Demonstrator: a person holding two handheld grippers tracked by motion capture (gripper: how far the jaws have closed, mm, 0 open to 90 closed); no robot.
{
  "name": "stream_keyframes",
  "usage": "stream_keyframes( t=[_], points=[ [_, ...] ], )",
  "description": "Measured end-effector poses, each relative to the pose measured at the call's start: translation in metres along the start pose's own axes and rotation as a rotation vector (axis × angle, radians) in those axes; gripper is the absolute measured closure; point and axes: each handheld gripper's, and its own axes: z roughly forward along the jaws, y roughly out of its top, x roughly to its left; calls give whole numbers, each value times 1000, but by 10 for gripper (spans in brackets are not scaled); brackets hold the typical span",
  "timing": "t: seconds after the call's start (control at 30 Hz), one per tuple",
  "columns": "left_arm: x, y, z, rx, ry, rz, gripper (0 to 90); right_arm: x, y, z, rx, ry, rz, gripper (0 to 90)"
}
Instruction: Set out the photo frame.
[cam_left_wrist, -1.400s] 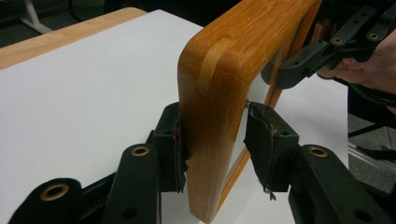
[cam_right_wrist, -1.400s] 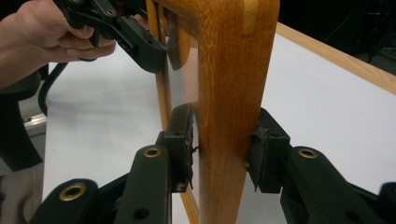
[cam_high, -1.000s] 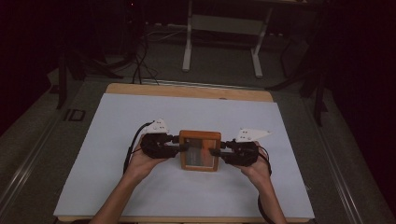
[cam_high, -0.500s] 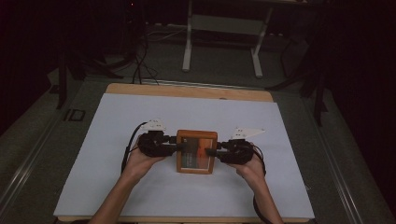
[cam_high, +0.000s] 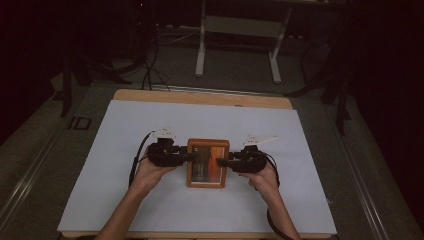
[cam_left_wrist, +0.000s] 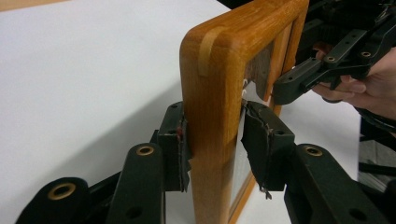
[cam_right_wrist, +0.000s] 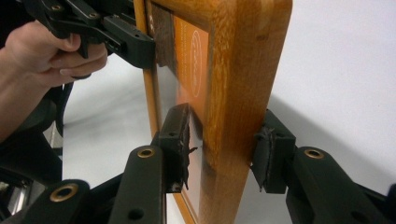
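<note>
A wooden picture frame (cam_high: 208, 175) with an orange picture under glass is held flat, low over the white table sheet (cam_high: 125, 130), between both grippers. My left gripper (cam_high: 192, 156) is shut on the frame's left rail; in the left gripper view its pads (cam_left_wrist: 175, 144) clamp the wooden edge (cam_left_wrist: 212, 84). My right gripper (cam_high: 220, 162) is shut on the right rail; in the right gripper view one pad (cam_right_wrist: 180, 140) lies on the glass side and the other under the wood (cam_right_wrist: 240, 70). Each gripper view also shows the opposite gripper (cam_left_wrist: 303, 79) (cam_right_wrist: 123, 39) on the far rail.
The white sheet covers a wooden table whose far edge (cam_high: 200, 96) shows bare wood. Beyond it stand a metal stand's legs (cam_high: 201, 50) and loose cables (cam_high: 150, 65) on a dark floor. A cable (cam_high: 136, 160) loops from the left gripper.
Both hands and the frame have shifted a little toward the person and slightly left, lower over the sheet. Both grips stay on the frame.
</note>
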Motion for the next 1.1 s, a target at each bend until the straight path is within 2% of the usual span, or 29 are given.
stream_keyframes(
  t=[0.2,0.33,0.4,0.6,0.77,0.9,1.1],
  points=[
    [-3,1,2,4,33,21,599,-2,-2,1,-7,-5,-8,602],
    [-1,1,4,8,40,8,585,-2,-3,2,-6,-19,-13,595],
    [-1,0,4,2,37,2,550,-2,-3,2,-6,-27,-16,585],
    [1,0,5,10,28,-5,505,-3,-3,3,-20,-45,-8,496],
    [1,-1,5,7,27,-7,519,-5,-3,1,-28,-49,-2,475],
    [1,-1,4,6,24,-8,602,-5,-2,-2,-35,-58,-2,474],
    [1,-1,3,9,21,-15,614,-6,-2,-5,-41,-63,-3,472]
  ],
)
